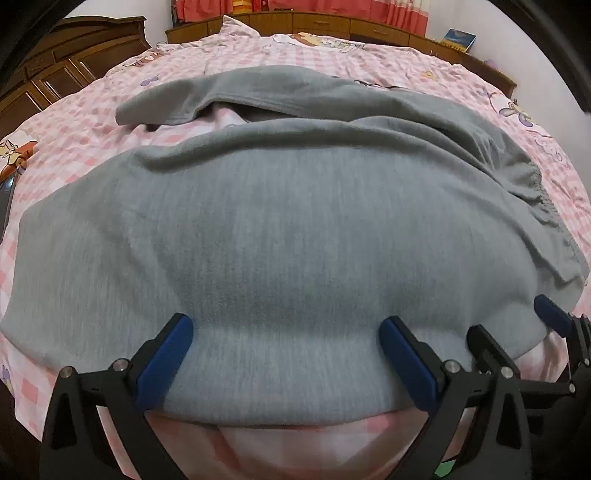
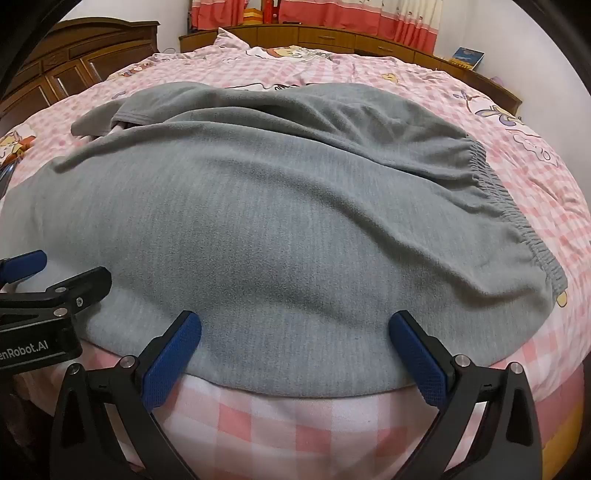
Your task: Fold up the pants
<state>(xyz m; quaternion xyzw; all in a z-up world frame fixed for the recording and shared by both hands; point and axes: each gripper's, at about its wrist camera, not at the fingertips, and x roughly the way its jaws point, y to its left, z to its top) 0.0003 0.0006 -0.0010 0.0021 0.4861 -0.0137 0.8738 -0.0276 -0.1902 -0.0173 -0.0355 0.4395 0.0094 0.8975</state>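
Note:
Grey fleece pants lie spread across a pink checked bed, also in the right wrist view. The elastic waistband is at the right, a leg end at the far left. My left gripper is open, its blue pads over the near edge of the pants. My right gripper is open, also over the near edge. The right gripper shows at the right in the left wrist view; the left gripper shows at the left in the right wrist view.
The pink checked bedsheet has cartoon prints. A wooden headboard and shelf run along the back, a dark wardrobe stands at the left. Red curtains hang behind. A book stands on the shelf at the right.

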